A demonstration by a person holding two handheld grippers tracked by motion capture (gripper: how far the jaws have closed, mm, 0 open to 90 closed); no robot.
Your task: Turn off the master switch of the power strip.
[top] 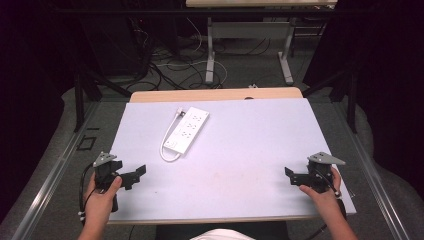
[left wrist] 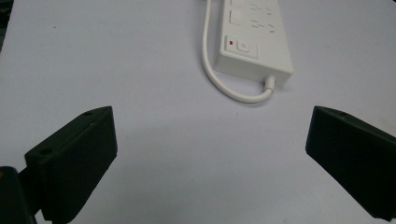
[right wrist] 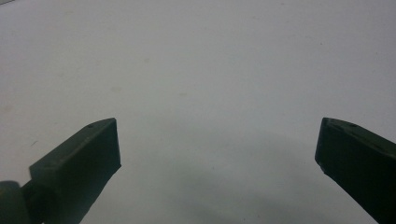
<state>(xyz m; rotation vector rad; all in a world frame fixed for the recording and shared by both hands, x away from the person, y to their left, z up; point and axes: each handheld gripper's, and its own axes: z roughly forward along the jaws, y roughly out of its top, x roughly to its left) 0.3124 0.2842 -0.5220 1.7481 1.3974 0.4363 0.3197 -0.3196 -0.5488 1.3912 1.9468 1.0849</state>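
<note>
Toward the far left of the bench (top: 260, 150) we see the white power strip (top: 187, 129) lying flat, its cord (top: 168, 145) looping beside it. Our left hand-held gripper (top: 135, 176) and right hand-held gripper (top: 291, 176) both gape wide and empty, well apart from it.

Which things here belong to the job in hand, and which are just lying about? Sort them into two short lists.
Belonging to the job:
- white power strip with its white cord
- left gripper, open
- right gripper, open
- white table top

Just lying about:
- cables on the floor beyond the table
- second table's metal legs
</note>
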